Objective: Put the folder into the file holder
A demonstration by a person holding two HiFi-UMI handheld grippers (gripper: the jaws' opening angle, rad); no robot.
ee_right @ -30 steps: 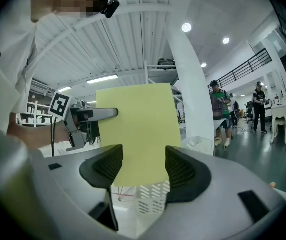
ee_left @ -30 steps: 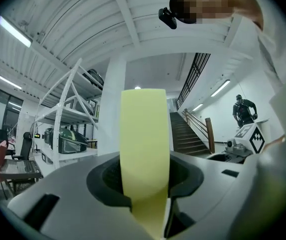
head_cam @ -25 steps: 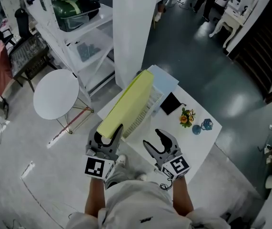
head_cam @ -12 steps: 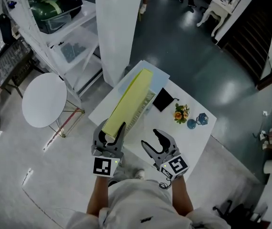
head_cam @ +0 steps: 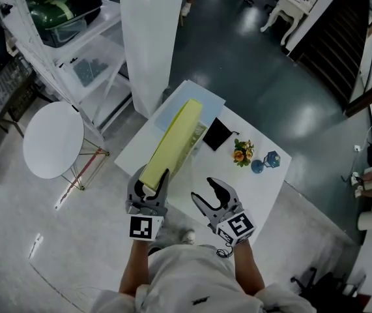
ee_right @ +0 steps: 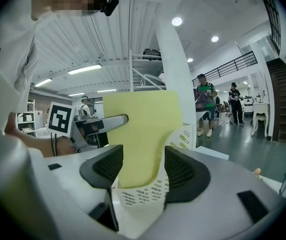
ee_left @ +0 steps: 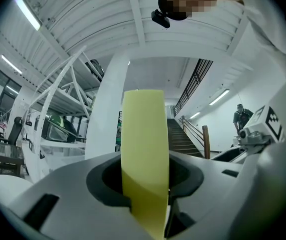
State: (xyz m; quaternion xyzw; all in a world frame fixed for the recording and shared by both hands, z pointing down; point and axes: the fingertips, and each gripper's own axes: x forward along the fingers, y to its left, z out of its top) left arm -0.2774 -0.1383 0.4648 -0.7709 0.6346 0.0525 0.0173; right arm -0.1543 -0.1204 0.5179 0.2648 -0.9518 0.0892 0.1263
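Note:
A large yellow folder slants over the white table, its far end above the white perforated file holder. My left gripper is shut on the folder's near corner. In the left gripper view the folder stands edge-on, pinched between the jaws of the left gripper. My right gripper hovers to the right of it, open with nothing held. The right gripper view looks between the jaws of the right gripper at the folder and the file holder beyond.
A black pad, a small flower pot and a blue ornament sit on the table's right part. A pale blue sheet lies under the holder. A white pillar, shelving and a round white table stand to the left.
My left gripper has carried the folder forward and lower, toward the file holder. The right gripper has shifted only slightly and stays empty.

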